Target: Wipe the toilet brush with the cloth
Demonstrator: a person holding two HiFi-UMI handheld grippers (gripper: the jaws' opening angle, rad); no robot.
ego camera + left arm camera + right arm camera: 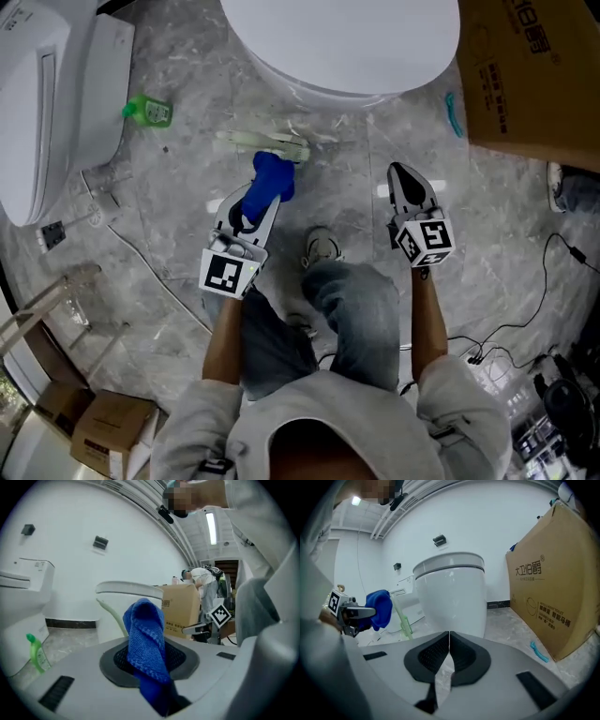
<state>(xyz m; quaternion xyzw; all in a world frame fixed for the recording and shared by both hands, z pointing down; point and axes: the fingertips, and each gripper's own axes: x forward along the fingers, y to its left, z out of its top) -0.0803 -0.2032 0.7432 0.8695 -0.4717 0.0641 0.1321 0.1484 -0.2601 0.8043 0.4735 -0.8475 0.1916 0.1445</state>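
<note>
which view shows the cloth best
The left gripper view: the blue cloth fills the middle, pinched between the fingers of the left gripper, with its weave clear. The head view shows the cloth from above, as a small bundle sticking out of that gripper. The right gripper view shows it small near the left edge.

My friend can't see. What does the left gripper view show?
The left gripper is shut on a blue cloth that sticks up from its jaws. Behind stand a white toilet and a cardboard box.
</note>
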